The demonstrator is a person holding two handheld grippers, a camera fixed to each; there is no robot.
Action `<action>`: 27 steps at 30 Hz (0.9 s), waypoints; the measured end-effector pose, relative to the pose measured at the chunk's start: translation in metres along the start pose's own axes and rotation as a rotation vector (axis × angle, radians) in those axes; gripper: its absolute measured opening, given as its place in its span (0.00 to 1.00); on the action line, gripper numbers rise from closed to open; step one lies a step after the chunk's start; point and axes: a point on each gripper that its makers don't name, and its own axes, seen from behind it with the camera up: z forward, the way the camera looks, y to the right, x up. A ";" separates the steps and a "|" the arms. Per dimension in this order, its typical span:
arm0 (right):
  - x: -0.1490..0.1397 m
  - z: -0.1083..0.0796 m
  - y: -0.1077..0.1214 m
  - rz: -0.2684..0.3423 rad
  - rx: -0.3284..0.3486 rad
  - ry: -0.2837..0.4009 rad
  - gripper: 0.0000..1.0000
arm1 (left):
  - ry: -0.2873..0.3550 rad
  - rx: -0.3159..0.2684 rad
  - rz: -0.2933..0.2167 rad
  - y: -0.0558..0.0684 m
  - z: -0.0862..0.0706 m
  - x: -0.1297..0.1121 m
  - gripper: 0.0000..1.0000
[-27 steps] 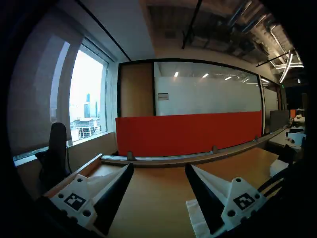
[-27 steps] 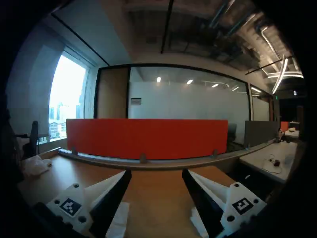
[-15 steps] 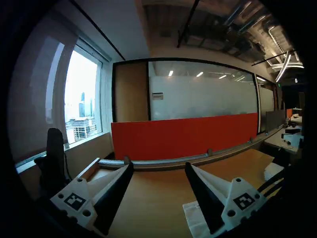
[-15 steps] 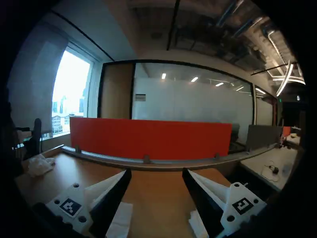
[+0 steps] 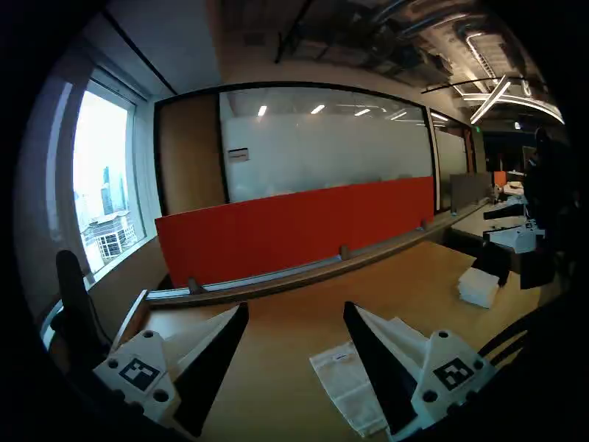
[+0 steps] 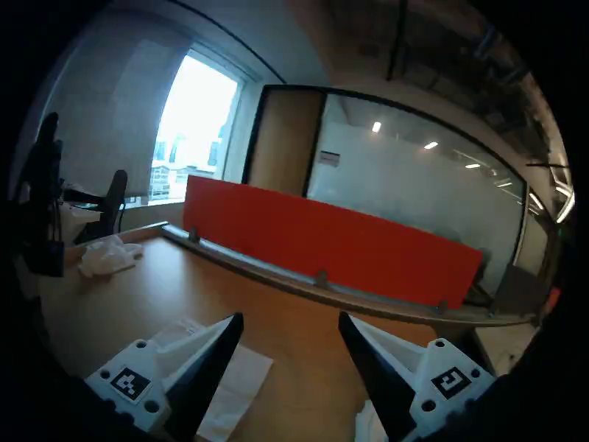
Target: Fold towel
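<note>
The left gripper (image 5: 294, 305) and right gripper (image 6: 290, 315) are hovering released over the desk (image 5: 412, 272); a towel (image 5: 342, 372) is lying flat, a red divider (image 5: 294, 221) standing behind.

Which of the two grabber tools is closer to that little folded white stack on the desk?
Right, probably. The right gripper has what looks like the stack just by its own finger; the left gripper sees it well off to its right, beyond the flat towel.

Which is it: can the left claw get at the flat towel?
Probably yes: the towel lies flat on the desk just below the open left claw, with nothing on it.
</note>
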 end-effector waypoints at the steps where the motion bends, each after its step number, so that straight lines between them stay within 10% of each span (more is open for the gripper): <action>1: -0.002 0.001 -0.004 -0.008 0.018 -0.010 1.00 | -0.010 -0.015 0.007 0.003 0.001 -0.002 0.96; 27: -0.113 0.009 -0.059 -0.069 0.261 -0.267 1.00 | -0.263 -0.232 0.043 0.070 0.001 -0.114 0.96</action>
